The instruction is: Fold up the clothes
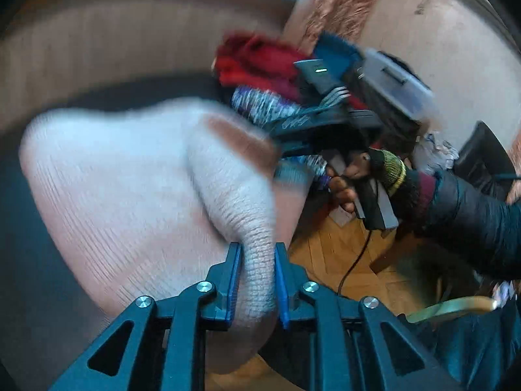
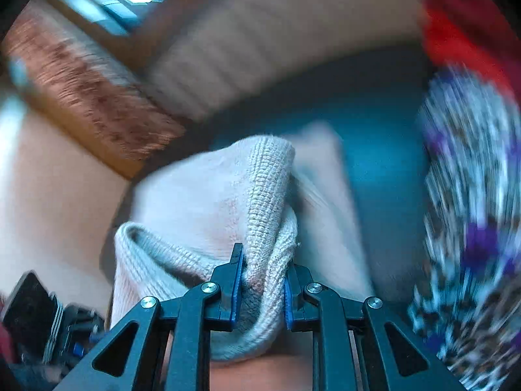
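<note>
Pale knit garment (image 1: 130, 176) bunched between both closed tools, left (image 1: 258, 251) and right (image 2: 263, 254).

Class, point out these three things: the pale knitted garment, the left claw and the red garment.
pale knitted garment (image 1: 107, 192): left wrist view, broad ribbed panel.
left claw (image 1: 259, 251): left wrist view, midway between fingertips, shut on the knit.
red garment (image 1: 257, 62): left wrist view, middle of the blurred heap.

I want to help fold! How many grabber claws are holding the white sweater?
2. The left gripper pinches a bunched ribbed edge of the white sweater. The right gripper pinches another bunched edge. No other grippers show.
</note>
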The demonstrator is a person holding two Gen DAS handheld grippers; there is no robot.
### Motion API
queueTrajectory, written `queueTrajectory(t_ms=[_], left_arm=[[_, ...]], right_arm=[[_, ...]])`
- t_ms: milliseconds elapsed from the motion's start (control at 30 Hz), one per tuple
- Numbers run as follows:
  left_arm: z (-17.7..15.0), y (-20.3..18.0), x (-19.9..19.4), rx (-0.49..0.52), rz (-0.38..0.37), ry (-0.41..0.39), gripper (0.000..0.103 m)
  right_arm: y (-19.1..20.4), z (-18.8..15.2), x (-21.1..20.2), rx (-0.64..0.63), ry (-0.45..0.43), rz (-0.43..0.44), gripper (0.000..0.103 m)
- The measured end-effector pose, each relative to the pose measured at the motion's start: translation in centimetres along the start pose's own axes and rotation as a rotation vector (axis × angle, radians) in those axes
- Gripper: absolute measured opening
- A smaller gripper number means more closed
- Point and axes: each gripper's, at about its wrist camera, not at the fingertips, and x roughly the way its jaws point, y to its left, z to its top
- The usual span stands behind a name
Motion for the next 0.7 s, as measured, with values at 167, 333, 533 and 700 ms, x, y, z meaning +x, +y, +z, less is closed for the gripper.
queueTrajectory(t_ms=[167,333,533,700], left_arm=[[-0.4,3.6,-5.3,-0.248,-0.1,-0.223,0.028],[0.4,9.1,-5.5,-0.392,0.089,-0.229,0.027],[4.9,15.8,-4.4,-0.312,0.453,-0.117,0.006],[8.6,16.6,-6.8,-0.234,0.495,-0.104,0.012]], right_arm=[[-0.4,-0.5,0.5,0.011,-0.008,0.099,0.021],[1.6,0.4,3.6,-0.055,0.076,0.123,0.021],[5.7,1.1,8.7,-0.075,0.131,0.16,0.021],[9.6,-0.3,12.3,-0.067,0.168,0.224,0.02]])
